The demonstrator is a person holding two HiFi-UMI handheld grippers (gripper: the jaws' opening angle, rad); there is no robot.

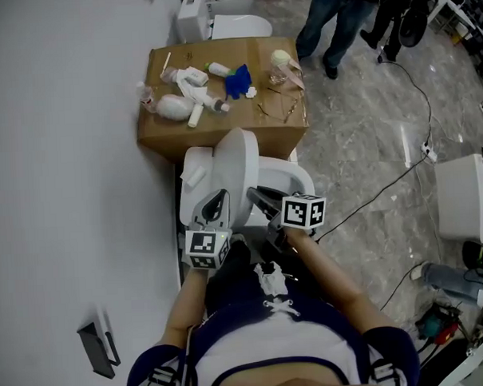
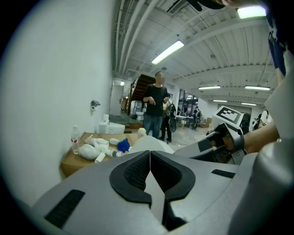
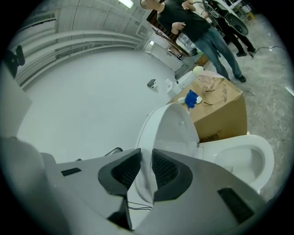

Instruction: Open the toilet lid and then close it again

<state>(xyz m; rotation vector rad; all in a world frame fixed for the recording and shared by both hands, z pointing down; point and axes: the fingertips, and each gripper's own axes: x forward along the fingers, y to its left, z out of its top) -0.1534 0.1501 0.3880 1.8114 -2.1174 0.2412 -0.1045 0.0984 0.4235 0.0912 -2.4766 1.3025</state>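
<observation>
Right gripper (image 3: 146,159) sits low centre in its own view w/ jaws only a little apart. The thin rim of the toilet lid (image 3: 172,133) runs down thru the gap, and the pads look to be pinching it lightly. A narrow grip suits a thin edge and lets the lid be steered on its hinge. Left gripper (image 2: 150,158) is fully closed w/ nothing in it. In the head view it hangs just left of the lid, lower centre of frame, prob held there as a spare so it doesn't block the swing

Lid stands near vertical, centre of the head view, btwn the two grippers and just above them in frame, w/ the bowl (image 1: 298,178) open to its right. So the opening half looks done or nearly so, and closing is yet to come. Holding the rim rather than letting go would stop it slamming on the way down

Right behind the toilet, upper centre, a cardboard box (image 1: 223,137) carries white fittings and a blue item (image 1: 237,81). That's storage, not part of the job. Past that, at top of frame, a second toilet (image 1: 222,23) stands by the wall, and bystanders (image 1: 338,20) are at upper right, well apart from the work
</observation>
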